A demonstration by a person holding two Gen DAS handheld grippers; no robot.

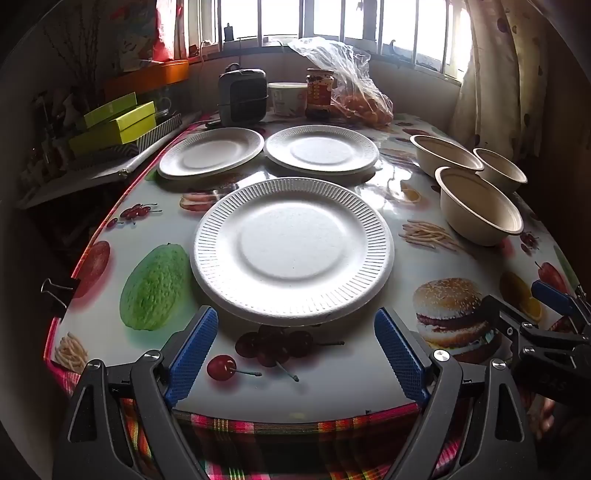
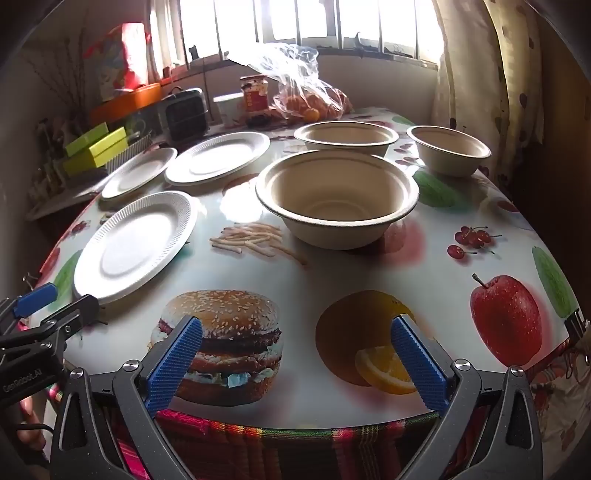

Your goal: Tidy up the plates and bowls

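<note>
Fruit-print table (image 1: 369, 391) with 3 plates (image 1: 291, 249) flat, 3 bowls (image 2: 338, 197) upright, both hand-held grippers (image 1: 295, 347) (image 2: 297, 354) spread, empty.

— Hidden on the left wrist view?
— Right gripper (image 1: 554, 314) cut by the right edge; only one blue pad clear. Far bowl (image 1: 500, 168) partly behind the near bowl (image 1: 480, 206). Tub (image 1: 286, 98) half behind the jar (image 1: 319, 92).
— Jar label?
— Too small to read. Bag (image 1: 354, 92) contents just an orange blur.
— Right wrist view?
— Left gripper (image 2: 40, 306) clipped at the left edge. Bench (image 2: 332, 295) near rim lost behind the black arms. Window (image 2: 295, 18) blown out.
</note>
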